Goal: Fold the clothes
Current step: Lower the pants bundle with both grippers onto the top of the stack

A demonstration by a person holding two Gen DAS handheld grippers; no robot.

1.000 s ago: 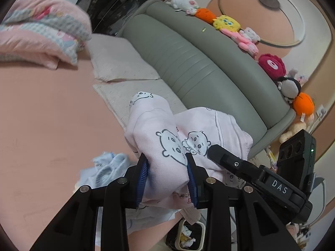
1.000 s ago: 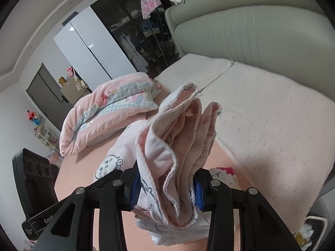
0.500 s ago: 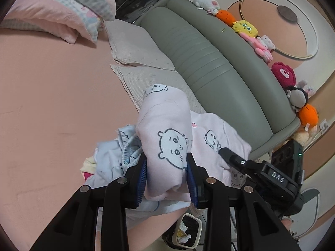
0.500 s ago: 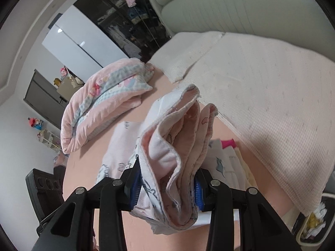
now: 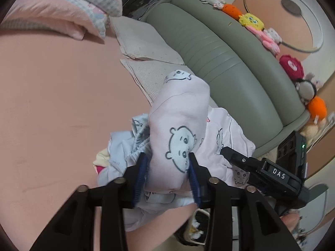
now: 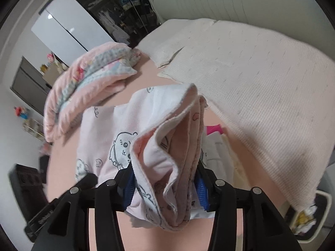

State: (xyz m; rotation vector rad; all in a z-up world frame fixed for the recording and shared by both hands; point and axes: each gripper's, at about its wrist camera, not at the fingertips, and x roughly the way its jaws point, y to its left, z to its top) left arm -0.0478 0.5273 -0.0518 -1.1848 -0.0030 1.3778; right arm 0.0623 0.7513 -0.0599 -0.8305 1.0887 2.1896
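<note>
Over the bed [image 5: 52,108], both my grippers clamp the pink top [image 5: 180,125]: left gripper [image 5: 167,175], right gripper [image 6: 165,184]. Soft, light, floppy; I judge gathered edges grip best.

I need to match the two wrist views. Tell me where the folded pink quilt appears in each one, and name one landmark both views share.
Left wrist: the folded pink quilt lies at the top left, on the pink bed surface, far beyond the fingers.
Right wrist: the folded pink quilt lies left of centre, above the held pink bear-print garment.
Shared landmark: the grey-green headboard, with the cream pillows in front of it.
</note>
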